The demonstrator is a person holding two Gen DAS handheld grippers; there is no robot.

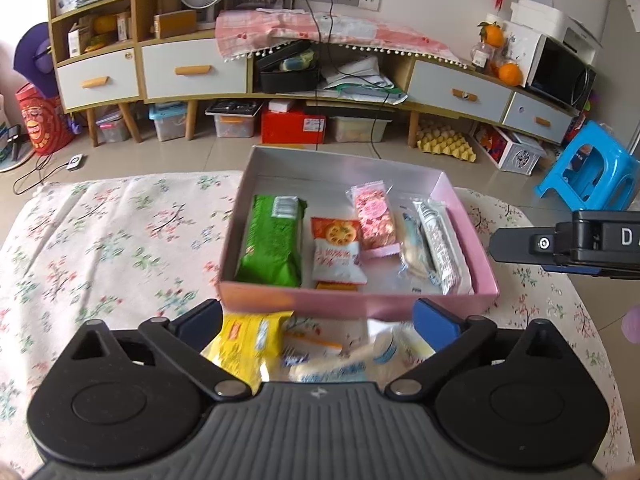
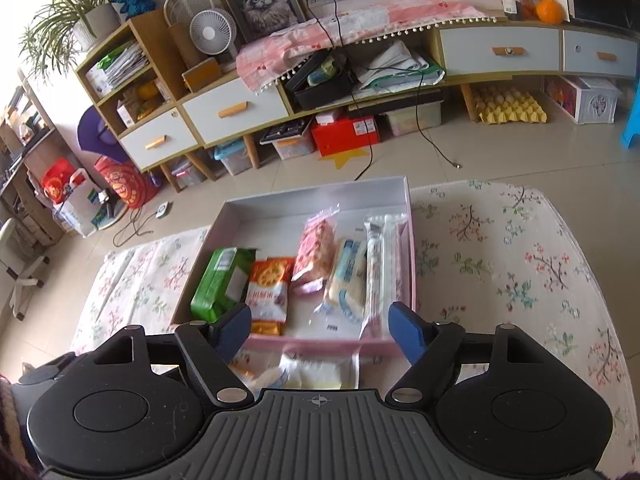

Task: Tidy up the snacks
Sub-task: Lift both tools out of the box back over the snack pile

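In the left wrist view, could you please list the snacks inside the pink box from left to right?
Green pack → orange cracker pack → pink pack → pale blue-printed pack → long white pack, nearest the right wall of the box.

We look from just behind each claw, downward and forward over the floral-covered bench (image 1: 120,240). The left view sits close before the pink box (image 1: 360,300), squarely facing it; the right view looks from slightly right of the box (image 2: 320,346), angled leftward. Both share the box — and the cabinet wall (image 2: 280,92) beyond.
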